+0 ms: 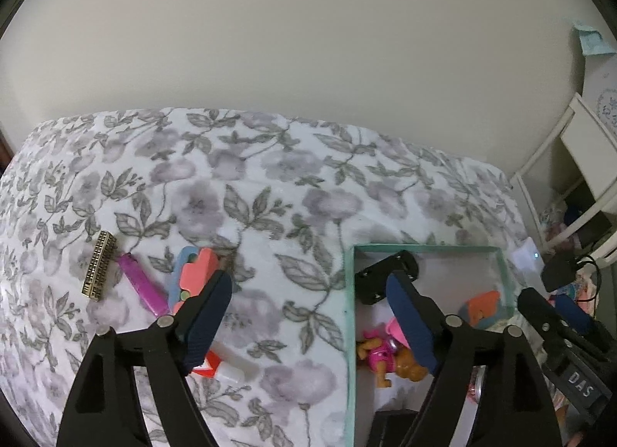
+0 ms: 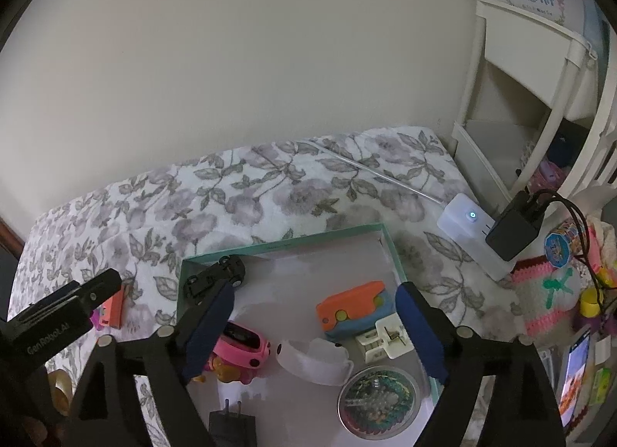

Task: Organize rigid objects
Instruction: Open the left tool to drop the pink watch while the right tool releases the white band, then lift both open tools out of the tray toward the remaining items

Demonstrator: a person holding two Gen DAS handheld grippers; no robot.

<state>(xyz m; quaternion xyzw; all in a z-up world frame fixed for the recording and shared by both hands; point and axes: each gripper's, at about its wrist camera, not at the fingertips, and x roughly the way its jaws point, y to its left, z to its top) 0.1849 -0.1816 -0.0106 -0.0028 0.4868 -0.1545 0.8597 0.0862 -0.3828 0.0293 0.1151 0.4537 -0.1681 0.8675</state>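
Looking along your left gripper [image 1: 312, 316], you see its blue-padded jaws spread wide with nothing between them, one finger over the flowered grey-and-white bedspread [image 1: 246, 192], the other over the shallow teal-rimmed cardboard box [image 1: 349, 316]. Outside the box, on the bedspread, lie a gold patterned rectangular bar [image 1: 98, 265], a slim magenta plastic stick [image 1: 143, 285] just beside it, and a coral-and-blue plastic toy [image 1: 194, 269] partly hidden behind your left finger. A red-and-white small object [image 1: 221, 368] sits under that same finger; you cannot tell what it is.

Your right gripper [image 2: 316, 321] is likewise released and grasps nothing, hanging over the box interior. Inside the box rest a black toy car [image 2: 216, 273] in the far left corner, an orange-and-blue plastic toy [image 2: 353, 310], a cream plastic clip piece [image 2: 380, 339], a clear curved plastic piece [image 2: 314, 360], a round clear-lidded case of beads [image 2: 378, 400], a pink toy watch [image 2: 243, 346], a small pink-dressed doll figure [image 1: 380, 356] and a black plug adapter [image 2: 231, 424] at the near edge.
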